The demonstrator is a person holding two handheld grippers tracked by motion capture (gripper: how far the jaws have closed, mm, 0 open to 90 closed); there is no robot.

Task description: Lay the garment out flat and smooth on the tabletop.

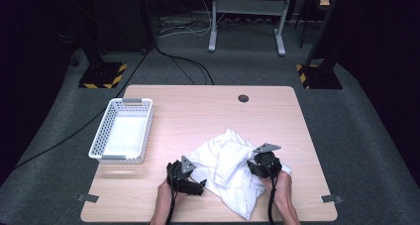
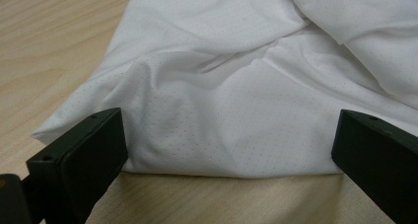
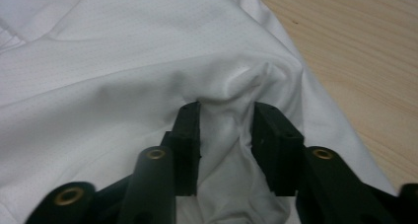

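A crumpled white garment point(image 1: 225, 163) lies on the wooden table point(image 1: 198, 111), toward its front right. My left gripper point(image 1: 198, 184) rests low at the garment's left edge. In the left gripper view its jaws point(image 2: 229, 130) stand wide open, with the hem of the cloth point(image 2: 222, 95) lying just ahead of them and touching neither pad. My right gripper point(image 1: 253, 166) sits on the garment's right side. In the right gripper view a raised fold of the cloth point(image 3: 231, 93) is bunched between its jaws point(image 3: 226, 110), which pinch it from both sides.
A white plastic basket point(image 1: 124, 102) stands at the table's left, with nothing in it. A round cable hole point(image 1: 243, 98) sits near the back edge. Beyond the table, stands and cables lie on grey carpet. Bare wood shows behind the garment.
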